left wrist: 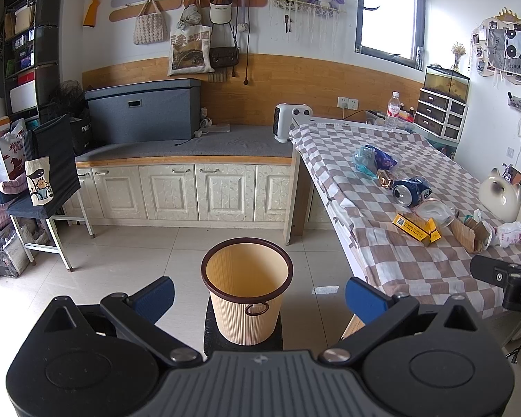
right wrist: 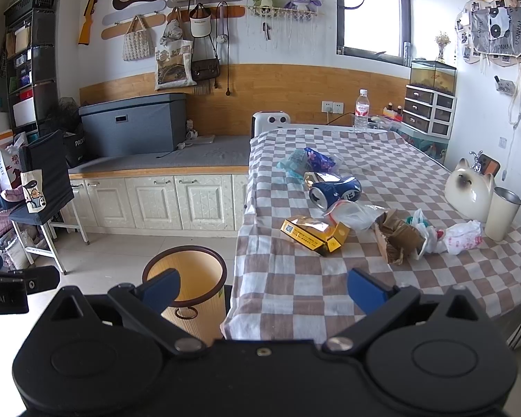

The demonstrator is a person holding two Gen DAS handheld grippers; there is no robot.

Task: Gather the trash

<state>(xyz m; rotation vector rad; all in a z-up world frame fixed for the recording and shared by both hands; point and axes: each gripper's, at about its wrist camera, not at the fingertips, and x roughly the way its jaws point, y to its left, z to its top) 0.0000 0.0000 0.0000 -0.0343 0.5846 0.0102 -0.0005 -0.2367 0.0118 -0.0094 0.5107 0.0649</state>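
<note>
On table [right wrist: 330,278] — crushed can [right wrist: 335,190], yellow box [right wrist: 314,233].

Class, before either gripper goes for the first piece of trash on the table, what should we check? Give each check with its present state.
1. Left gripper open, holding nothing: ok.
2. Right gripper open, holding nothing: ok.
3. Bin upright, mouth clear: ok.
4. Bin has room: ok, visible inside looks bare.
5. Yellow box and crushed can uncovered on the table: ok.
6. Can drained: cannot tell.
</note>
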